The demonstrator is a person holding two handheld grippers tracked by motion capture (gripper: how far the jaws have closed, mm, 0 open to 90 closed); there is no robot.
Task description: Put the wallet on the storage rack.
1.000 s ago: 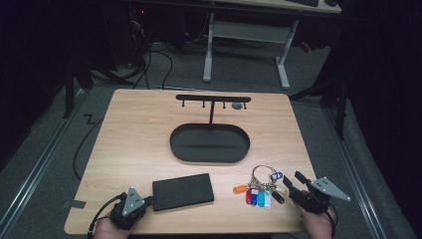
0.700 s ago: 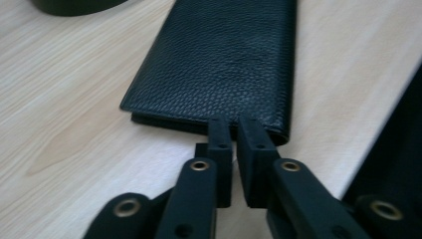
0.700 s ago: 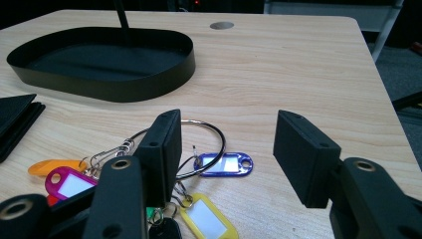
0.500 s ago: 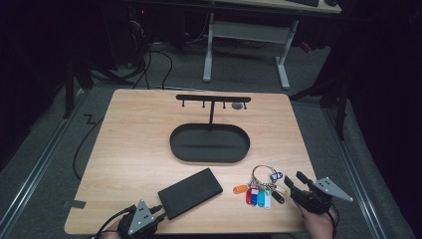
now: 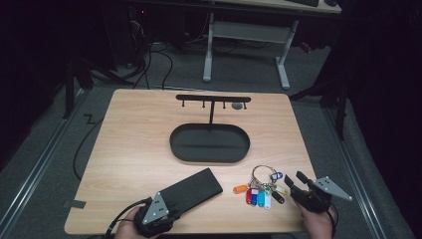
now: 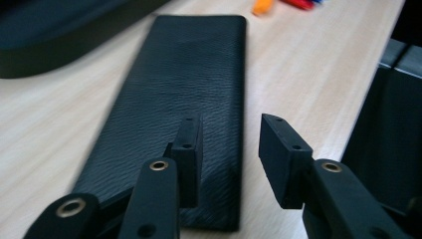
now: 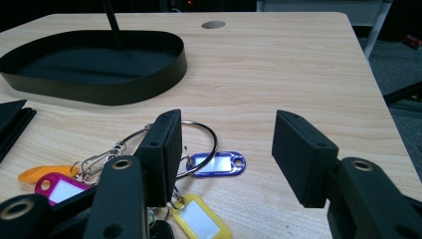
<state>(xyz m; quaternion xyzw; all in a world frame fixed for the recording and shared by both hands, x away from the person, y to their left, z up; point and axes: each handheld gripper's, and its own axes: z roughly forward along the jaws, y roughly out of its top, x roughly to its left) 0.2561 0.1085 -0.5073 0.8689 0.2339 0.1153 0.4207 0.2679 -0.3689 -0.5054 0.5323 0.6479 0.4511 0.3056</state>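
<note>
High view, landmark: black oval tray (image 5: 209, 143) with its hook stand, mid-counter (image 5: 134, 129); every place below is relative to it.
Black wallet: flat textured case (image 5: 188, 190), near side of the tray and a bit left, well apart from it, lying skewed. Left gripper view shows a grained leather-like skin (image 6: 184, 94). Likely light, semi-stiff, flexes some, face grippy rather than slick.
Wallet grip: too flat to take from above across the width. Judgement: pinch a short end or the long edge, one finger sliding under; it may skate on the wood before it lifts.
Key bunch: ring with coloured plastic tags (image 5: 261, 188), near side of the tray, to the right, just beside the wallet's far corner but not touching. Loose, floppy and jangly; tags are slippery and will swing.
Key grip: wire ring (image 7: 199, 144) is the only firm part; take it there, not on a tag.
Left gripper: (image 5: 161, 219) at the wallet's near end, fingers (image 6: 188, 149) spread, one over the wallet's end, nothing pinched.
Right gripper: (image 5: 294, 183) just right of the keys, fingers (image 7: 161, 149) spread wide, empty, with the ring close to the left finger.
</note>
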